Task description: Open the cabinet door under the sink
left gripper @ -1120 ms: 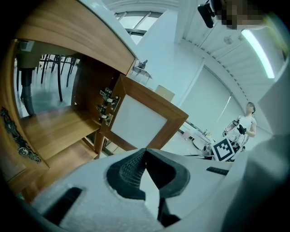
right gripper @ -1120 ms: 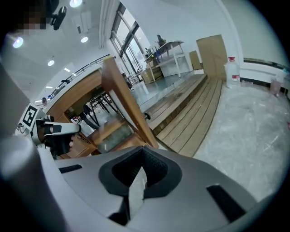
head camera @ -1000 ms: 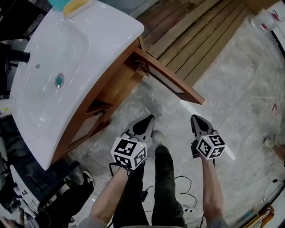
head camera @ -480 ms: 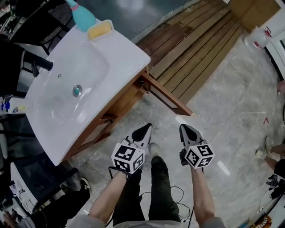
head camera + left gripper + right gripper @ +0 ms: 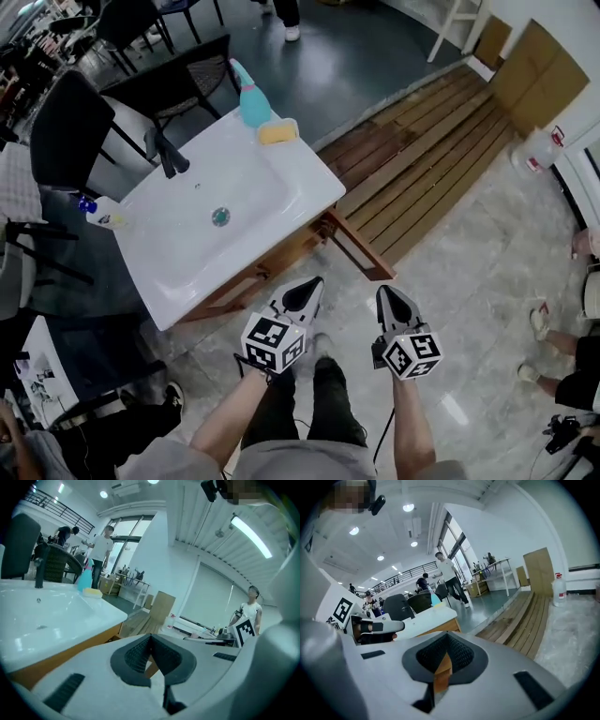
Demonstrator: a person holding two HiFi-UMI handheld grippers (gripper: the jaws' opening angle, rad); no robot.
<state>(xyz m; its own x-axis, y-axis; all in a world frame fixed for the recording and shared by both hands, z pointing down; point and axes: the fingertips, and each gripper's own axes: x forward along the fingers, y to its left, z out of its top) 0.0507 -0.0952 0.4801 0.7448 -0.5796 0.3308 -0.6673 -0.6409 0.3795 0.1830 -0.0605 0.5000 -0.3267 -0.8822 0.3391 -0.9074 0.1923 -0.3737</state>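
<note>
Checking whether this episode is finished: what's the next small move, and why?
Probably just lower both tools: the cabinet door under the sink already stands swung out, and the left tool and right tool are shut, empty and apart from it.

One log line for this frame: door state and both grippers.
door: open, swung out from cabinet | left gripper: shut, empty, off door | right gripper: shut, empty, off door
</note>
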